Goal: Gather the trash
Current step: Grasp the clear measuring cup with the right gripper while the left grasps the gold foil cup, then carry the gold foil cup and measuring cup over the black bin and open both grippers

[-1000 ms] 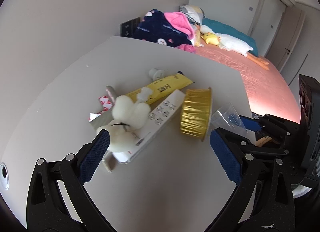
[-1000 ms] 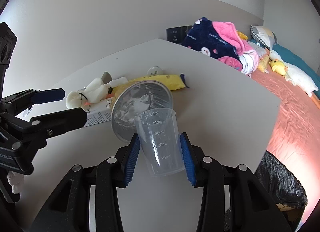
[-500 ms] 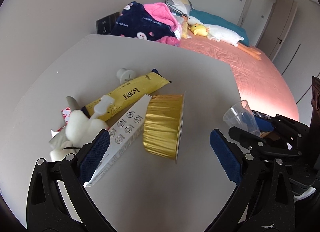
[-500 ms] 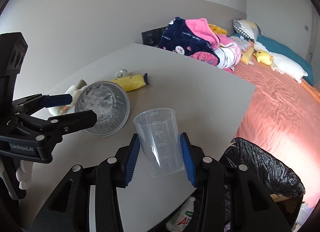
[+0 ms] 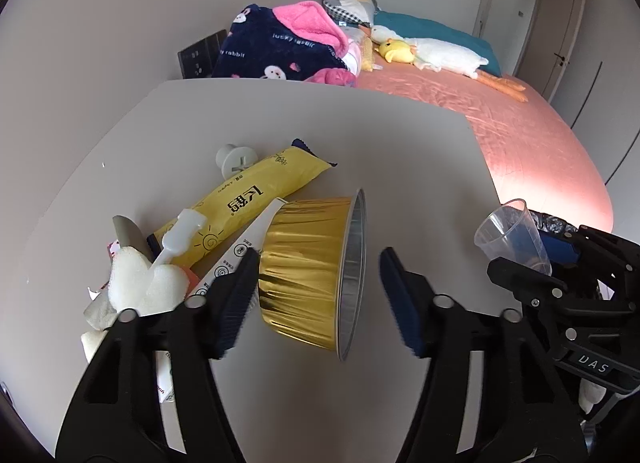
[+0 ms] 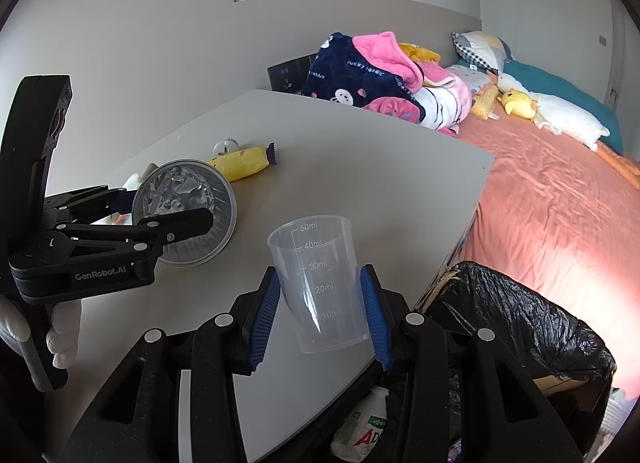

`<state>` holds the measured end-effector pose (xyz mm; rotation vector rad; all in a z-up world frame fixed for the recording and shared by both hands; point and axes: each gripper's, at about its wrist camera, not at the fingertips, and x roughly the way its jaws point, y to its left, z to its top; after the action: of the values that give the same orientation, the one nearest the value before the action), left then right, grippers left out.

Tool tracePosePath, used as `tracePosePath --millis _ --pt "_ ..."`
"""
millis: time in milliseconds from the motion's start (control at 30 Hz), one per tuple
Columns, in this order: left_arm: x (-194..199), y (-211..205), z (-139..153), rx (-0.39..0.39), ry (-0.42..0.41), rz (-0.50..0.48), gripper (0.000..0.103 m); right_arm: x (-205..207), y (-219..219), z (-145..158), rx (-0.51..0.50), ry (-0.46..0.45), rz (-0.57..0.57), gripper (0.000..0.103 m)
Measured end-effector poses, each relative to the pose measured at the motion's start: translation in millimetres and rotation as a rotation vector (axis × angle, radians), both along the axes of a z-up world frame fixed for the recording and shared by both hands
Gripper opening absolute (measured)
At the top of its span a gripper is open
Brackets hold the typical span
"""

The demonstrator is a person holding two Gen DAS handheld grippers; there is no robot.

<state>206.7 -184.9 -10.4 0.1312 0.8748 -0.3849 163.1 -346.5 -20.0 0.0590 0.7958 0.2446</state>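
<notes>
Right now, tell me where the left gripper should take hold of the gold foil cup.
Grip the gold foil cup across its pleated side wall, coming from above. It lies on its side, open mouth toward the right gripper, so base and rim face sideways. The left gripper, jaws just closing, already straddles it; thin foil probably crushes, so squeeze lightly.

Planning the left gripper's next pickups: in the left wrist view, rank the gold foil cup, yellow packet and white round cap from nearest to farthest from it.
From the left gripper:
1. Gold foil cup, on its side between the fingers.
2. Yellow packet, behind the cup, up-left.
3. White round cap, beyond the packet's far edge.
</notes>
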Motion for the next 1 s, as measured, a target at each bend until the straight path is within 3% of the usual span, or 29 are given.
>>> tracePosePath --millis 67,100,433,1000 --pt "1.8 -0.1 -1.6 0.0 0.017 -0.005 0.034 -1.3 -1.0 1.0 0.005 -0.003 -0.004 0.043" --pt "3.0 -0.1 -3.1 0.001 0.024 -0.007 0.031 -2.2 -1.2 1.6 0.006 -0.005 -0.007 0.043" --pt "-7.1 -1.8 2.3 0.001 0.004 -0.002 0.031 -13.0 -12.5 8.9 0.022 -0.019 -0.039 0.043" --pt "-45.3 -34.7 33.4 -0.023 -0.054 -0.086 0.031 -51.7 -49.7 30.7 0.042 -0.063 -0.141 0.043"
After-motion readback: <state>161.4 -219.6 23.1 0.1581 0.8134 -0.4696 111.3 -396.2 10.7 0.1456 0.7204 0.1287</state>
